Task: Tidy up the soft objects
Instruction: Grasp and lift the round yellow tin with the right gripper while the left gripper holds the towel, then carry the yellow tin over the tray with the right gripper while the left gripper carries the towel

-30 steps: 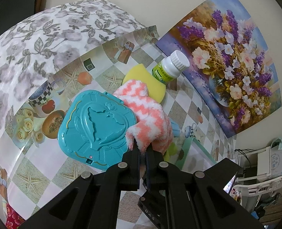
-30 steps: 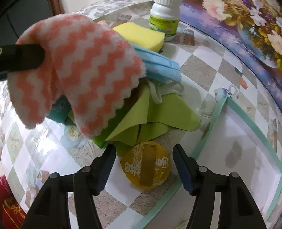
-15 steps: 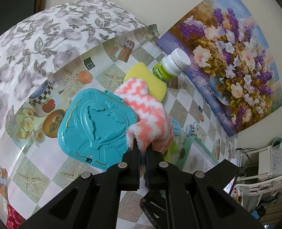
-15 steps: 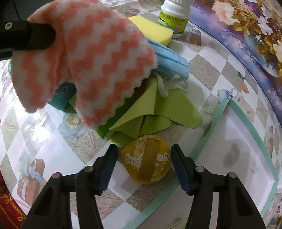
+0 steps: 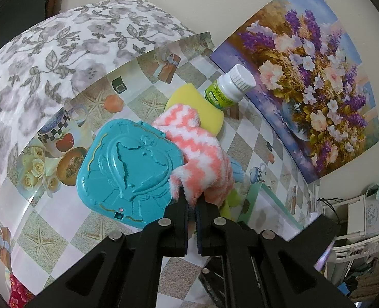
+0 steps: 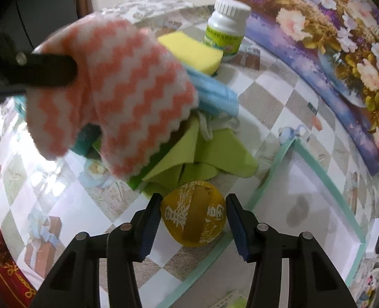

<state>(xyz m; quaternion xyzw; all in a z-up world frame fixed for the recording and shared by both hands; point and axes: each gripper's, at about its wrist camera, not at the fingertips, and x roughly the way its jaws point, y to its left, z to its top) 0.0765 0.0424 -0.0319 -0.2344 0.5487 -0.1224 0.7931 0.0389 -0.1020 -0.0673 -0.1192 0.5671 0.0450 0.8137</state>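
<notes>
Two grippers at work, and I'm holding both. Left gripper [image 5: 192,197] first: its jaws are clamped tight on the edge of the pink-and-white cloth [image 5: 199,151], which hangs lifted in the middle of the left wrist view, right of the teal case [image 5: 128,172] lying flat on the table [image 5: 48,231]. Beyond the cloth, toward the upper middle, sits the yellow sponge [image 5: 202,107], and just right of it the white bottle [image 5: 228,87] against the flower painting [image 5: 312,77].

Over to the right wrist view: the same cloth fills the upper left, draped over the green cloth [image 6: 202,159] and the blue face mask [image 6: 215,95] at centre. Right gripper [image 6: 193,220] now, lower middle: jaws closing around the round yellow pouch [image 6: 193,220]; the left pad looks at its edge, the right pad stands just clear. The pouch rests beside the mint rim of the white tray [image 6: 271,174] at lower right.
</notes>
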